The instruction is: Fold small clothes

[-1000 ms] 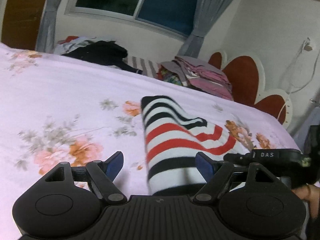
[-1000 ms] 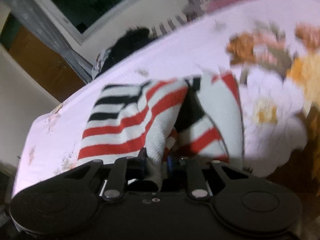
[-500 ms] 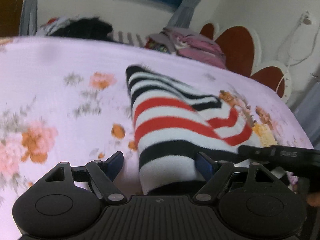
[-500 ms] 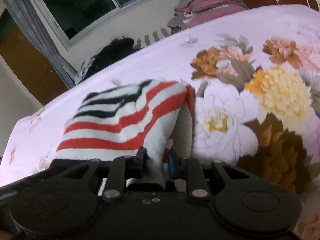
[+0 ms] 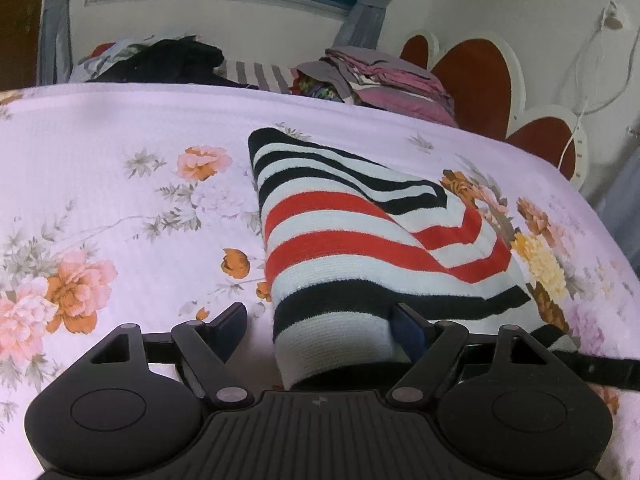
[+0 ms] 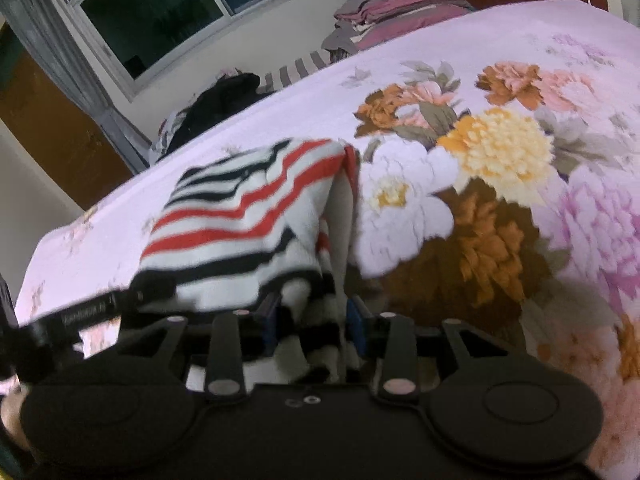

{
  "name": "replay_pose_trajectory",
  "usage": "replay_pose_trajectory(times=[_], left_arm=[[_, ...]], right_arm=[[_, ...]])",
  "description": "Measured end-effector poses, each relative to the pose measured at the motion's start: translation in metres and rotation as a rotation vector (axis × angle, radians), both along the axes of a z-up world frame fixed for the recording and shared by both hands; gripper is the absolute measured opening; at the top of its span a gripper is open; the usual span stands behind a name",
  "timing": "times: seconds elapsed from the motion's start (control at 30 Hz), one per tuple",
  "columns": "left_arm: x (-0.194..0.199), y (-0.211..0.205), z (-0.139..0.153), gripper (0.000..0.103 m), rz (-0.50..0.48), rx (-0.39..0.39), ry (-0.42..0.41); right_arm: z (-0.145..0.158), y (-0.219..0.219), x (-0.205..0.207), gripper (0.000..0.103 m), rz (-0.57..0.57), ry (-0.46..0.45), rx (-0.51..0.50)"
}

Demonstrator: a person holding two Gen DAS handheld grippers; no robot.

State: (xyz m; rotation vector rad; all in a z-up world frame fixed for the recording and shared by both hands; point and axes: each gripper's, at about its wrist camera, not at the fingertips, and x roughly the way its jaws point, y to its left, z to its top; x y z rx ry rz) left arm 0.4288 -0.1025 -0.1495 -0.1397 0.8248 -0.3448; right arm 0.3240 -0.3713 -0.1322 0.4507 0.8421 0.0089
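One folded black, white and red striped knit sweater (image 5: 360, 248) lies on the pink floral bedsheet (image 5: 100, 160). The left gripper (image 5: 320, 328) is spread wide, its right finger touching the hem, while the right gripper (image 6: 314, 320) at 6 o'clock has just been opening, fabric still between its half-parted jaws. Only the left view shows the red scalloped headboard (image 5: 476, 76) at 2 o'clock; both show one pile of dark clothes (image 6: 224, 104) and one stack of folded purple linens (image 6: 392, 12).

Floral bedsheet (image 5: 120, 128) — striped garment (image 5: 340, 232) folded on it, clothes pile (image 5: 384, 76) behind.
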Motion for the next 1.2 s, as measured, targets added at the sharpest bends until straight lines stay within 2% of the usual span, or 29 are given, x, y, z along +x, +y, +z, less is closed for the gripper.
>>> replay_pose_trajectory(times=[0.07,0.2,0.23,0.3,0.37,0.5,0.63,0.7,0.8,0.9,0.97,1.0,1.13,1.17,1.2], left_arm=[[0.0,-0.001,0.001,0.078,-0.011,0.018,-0.006],[-0.001,-0.006,0.002,0.078,-0.044,0.063,-0.024],[-0.001,-0.007,0.002,0.078,-0.057,0.074,-0.026],[-0.001,-0.009,0.002,0.078,-0.075,0.086,-0.026],[-0.001,-0.01,0.003,0.078,-0.091,0.1,-0.036],[0.0,-0.007,0.005,0.078,-0.117,0.1,-0.032],[0.001,-0.004,0.006,0.078,-0.138,0.091,-0.025],[0.002,-0.004,0.007,0.078,-0.138,0.085,-0.013],[0.003,-0.006,0.01,0.078,-0.138,0.09,-0.012],[0.005,-0.006,0.014,0.078,-0.118,0.08,-0.015],[0.007,-0.005,0.016,0.078,-0.103,0.072,-0.015],[0.01,-0.004,0.016,0.078,-0.096,0.066,-0.005],[0.016,0.001,0.021,0.078,-0.068,0.051,0.017],[0.016,0.001,0.026,0.078,-0.058,0.043,0.01],[0.017,0.001,0.029,0.078,-0.053,0.033,0.001]], right_arm=[[-0.005,0.0,-0.004,0.034,-0.019,0.013,0.017],[-0.012,0.003,-0.009,0.021,-0.057,0.024,0.004],[-0.016,0.003,-0.009,0.021,-0.075,0.038,0.004],[-0.029,-0.002,-0.01,0.023,-0.12,0.072,0.047],[-0.027,-0.001,-0.013,0.025,-0.148,0.078,0.058],[-0.008,0.011,-0.024,0.031,-0.168,0.065,-0.016],[0.015,0.019,-0.033,0.036,-0.197,0.013,-0.054],[0.021,0.019,-0.029,0.04,-0.195,0.003,-0.071],[0.022,0.016,-0.018,0.04,-0.187,0.004,-0.077],[0.018,0.018,-0.007,0.028,-0.139,0.016,-0.117],[0.006,0.02,-0.001,0.018,-0.087,0.081,-0.147],[-0.001,0.019,0.001,0.018,-0.069,0.105,-0.152],[0.001,0.011,0.003,0.017,-0.03,0.096,-0.118],[0.008,0.009,0.004,0.022,-0.027,0.067,-0.115],[0.015,0.007,0.006,0.031,-0.026,0.036,-0.115]])
